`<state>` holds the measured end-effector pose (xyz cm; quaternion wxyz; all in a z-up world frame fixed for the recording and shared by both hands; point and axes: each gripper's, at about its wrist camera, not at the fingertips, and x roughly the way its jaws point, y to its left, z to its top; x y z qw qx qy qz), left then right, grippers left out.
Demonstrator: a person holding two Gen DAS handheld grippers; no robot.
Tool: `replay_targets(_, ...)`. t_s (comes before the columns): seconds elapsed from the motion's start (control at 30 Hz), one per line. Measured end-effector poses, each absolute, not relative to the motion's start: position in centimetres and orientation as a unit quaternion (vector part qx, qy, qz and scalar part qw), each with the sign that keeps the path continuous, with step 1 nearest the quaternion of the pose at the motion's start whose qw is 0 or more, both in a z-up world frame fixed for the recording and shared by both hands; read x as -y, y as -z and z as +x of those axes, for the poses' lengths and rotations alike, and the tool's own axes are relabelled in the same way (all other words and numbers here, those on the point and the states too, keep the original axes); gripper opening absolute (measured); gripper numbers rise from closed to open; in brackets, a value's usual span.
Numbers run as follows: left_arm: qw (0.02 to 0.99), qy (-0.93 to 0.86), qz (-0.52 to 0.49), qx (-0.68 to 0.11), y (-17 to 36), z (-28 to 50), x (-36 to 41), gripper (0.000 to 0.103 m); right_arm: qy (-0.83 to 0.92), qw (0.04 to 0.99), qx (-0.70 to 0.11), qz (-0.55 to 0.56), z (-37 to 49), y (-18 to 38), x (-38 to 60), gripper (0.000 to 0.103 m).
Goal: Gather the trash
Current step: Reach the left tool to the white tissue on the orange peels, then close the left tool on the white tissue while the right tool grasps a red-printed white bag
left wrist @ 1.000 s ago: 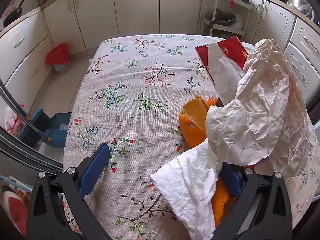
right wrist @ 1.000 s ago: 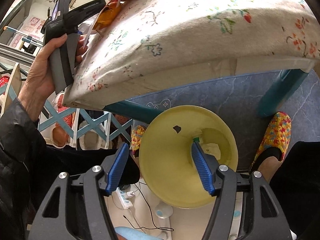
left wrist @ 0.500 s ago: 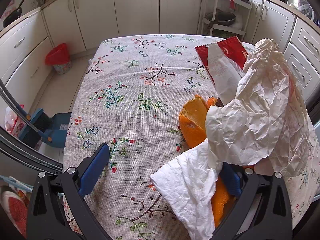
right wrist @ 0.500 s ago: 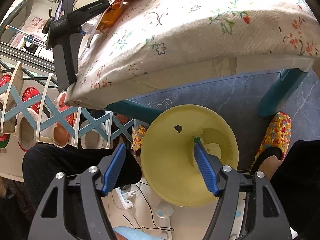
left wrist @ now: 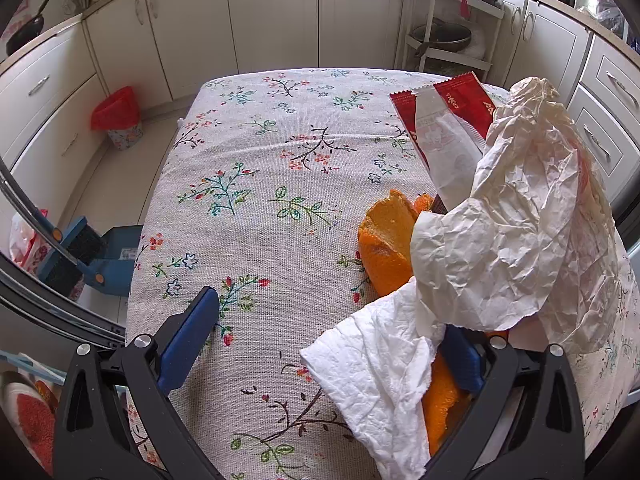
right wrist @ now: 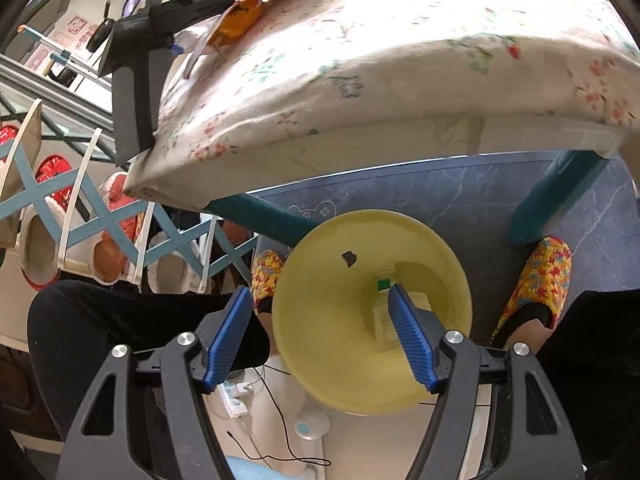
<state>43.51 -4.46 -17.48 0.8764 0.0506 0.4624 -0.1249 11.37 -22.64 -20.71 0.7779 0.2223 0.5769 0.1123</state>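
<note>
Black-framed left tool (left wrist: 322, 330), right tool (right wrist: 318, 334), blue ribbed pads (right wrist: 410, 338), silver screws

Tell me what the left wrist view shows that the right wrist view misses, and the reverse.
Left wrist only: the open left gripper, orange peel, a white tissue, crumpled paper, a red wrapper and a red bin.

Right wrist only: the open right gripper over a yellow bin, and slippers.

Both: the floral tablecloth.

Crumpled paper (left wrist: 516, 240), tissue (left wrist: 380, 376), orange peel (left wrist: 386, 248) & red wrapper (left wrist: 444, 120) piled on table's right side.
</note>
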Motion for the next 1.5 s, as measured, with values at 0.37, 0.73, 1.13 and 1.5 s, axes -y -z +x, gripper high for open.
replay_targets(0.37, 0.876, 0.125, 0.051, -0.462, 17.5, 43.5, 4.5, 0.097, -0.118, 0.779, -0.572, 0.230, 11.5, 20.6, 22.6, 0.068)
replay_targets(0.73, 0.876, 0.125, 0.051, -0.462, 17.5, 43.5, 4.5, 0.097, -0.118, 0.821, -0.526, 0.189, 10.8, 18.1, 22.5, 0.069)
replay_targets(1.13, 0.877, 0.124, 0.051, -0.462, 17.4, 43.5, 4.5, 0.097, -0.123, 0.848, -0.493, 0.151, 12.0, 15.7, 22.3, 0.069)
replay_targets(1.5, 0.866, 0.128, 0.045, -0.481, 17.2, 43.5, 3.8, 0.096, -0.128, 0.865, -0.461, 0.147, 24.0, 10.2, 25.3, 0.069)
